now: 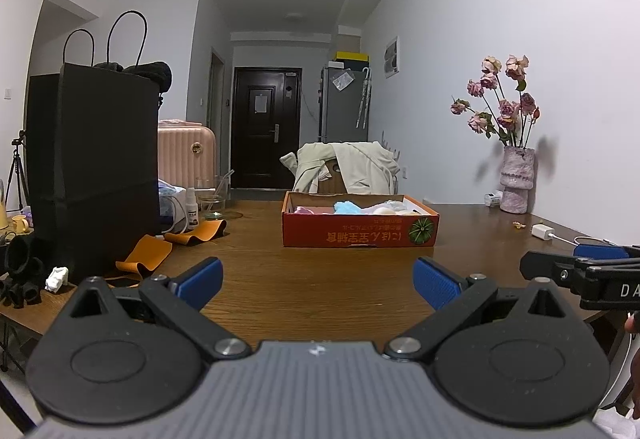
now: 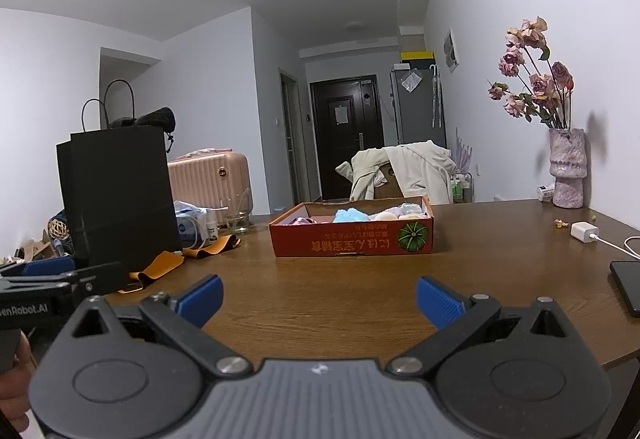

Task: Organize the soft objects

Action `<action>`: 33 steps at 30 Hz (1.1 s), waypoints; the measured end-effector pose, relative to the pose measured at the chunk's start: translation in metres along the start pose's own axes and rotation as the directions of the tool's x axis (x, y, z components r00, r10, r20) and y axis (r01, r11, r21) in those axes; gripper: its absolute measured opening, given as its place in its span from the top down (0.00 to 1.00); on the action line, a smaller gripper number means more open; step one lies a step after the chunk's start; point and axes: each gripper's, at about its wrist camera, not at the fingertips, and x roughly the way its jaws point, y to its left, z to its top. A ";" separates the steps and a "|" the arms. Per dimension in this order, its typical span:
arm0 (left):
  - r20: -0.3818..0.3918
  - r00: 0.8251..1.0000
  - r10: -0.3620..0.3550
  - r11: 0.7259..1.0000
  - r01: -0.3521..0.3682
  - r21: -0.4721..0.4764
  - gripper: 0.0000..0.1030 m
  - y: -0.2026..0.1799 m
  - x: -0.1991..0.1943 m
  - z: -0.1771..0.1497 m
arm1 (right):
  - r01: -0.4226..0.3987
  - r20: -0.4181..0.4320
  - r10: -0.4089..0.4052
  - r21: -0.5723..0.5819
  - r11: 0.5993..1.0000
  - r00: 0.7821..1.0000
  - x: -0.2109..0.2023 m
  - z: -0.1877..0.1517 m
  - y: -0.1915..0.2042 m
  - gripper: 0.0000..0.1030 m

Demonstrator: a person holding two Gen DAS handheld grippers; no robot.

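Jaws wide on both grippers (image 1: 318, 281) (image 2: 319, 297) — bare table (image 1: 320, 271) before box (image 1: 360, 229).

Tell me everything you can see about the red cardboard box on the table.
The red box is a shallow, open-topped cardboard tray with brown inner walls. Its near side carries yellow printed characters, upside down, and a green pumpkin picture at the right end. It sits flat on the wooden table, beyond both open grippers, touching neither. Inside lie soft items: something pink at left, a fluffy blue piece mid-box, pale rounded ones at right.
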 end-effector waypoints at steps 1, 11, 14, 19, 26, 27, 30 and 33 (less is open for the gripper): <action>-0.001 1.000 0.000 1.000 0.000 0.001 0.00 0.000 0.000 0.000 | -0.001 0.001 0.001 0.001 1.000 1.000 0.000 0.000 0.000 0.00; -0.001 1.000 -0.006 1.000 0.006 0.010 0.00 -0.001 -0.001 0.000 | -0.006 -0.007 0.006 0.005 1.000 1.000 0.002 0.002 -0.002 0.00; -0.006 1.000 -0.004 1.000 0.004 0.007 0.00 -0.001 0.001 -0.001 | -0.005 -0.010 0.005 0.005 1.000 1.000 0.002 0.002 -0.002 0.00; -0.006 1.000 -0.006 1.000 0.006 0.009 0.00 -0.001 0.002 -0.001 | -0.005 -0.012 0.005 0.006 1.000 1.000 0.003 0.001 -0.002 0.00; -0.004 1.000 -0.006 1.000 0.006 0.011 0.00 -0.001 0.002 -0.002 | -0.004 -0.011 0.004 0.006 1.000 1.000 0.003 0.001 -0.002 0.00; -0.005 1.000 -0.007 1.000 0.007 0.011 0.00 -0.001 0.002 -0.002 | -0.003 -0.011 0.003 0.007 1.000 1.000 0.004 0.001 -0.002 0.00; -0.006 1.000 -0.007 1.000 0.007 0.011 0.00 0.000 0.003 -0.003 | -0.003 -0.011 0.003 0.010 1.000 1.000 0.004 0.000 -0.002 0.00; -0.007 1.000 -0.007 1.000 0.007 0.010 0.00 0.000 0.003 -0.003 | -0.003 -0.011 0.003 0.010 1.000 1.000 0.005 -0.001 -0.002 0.00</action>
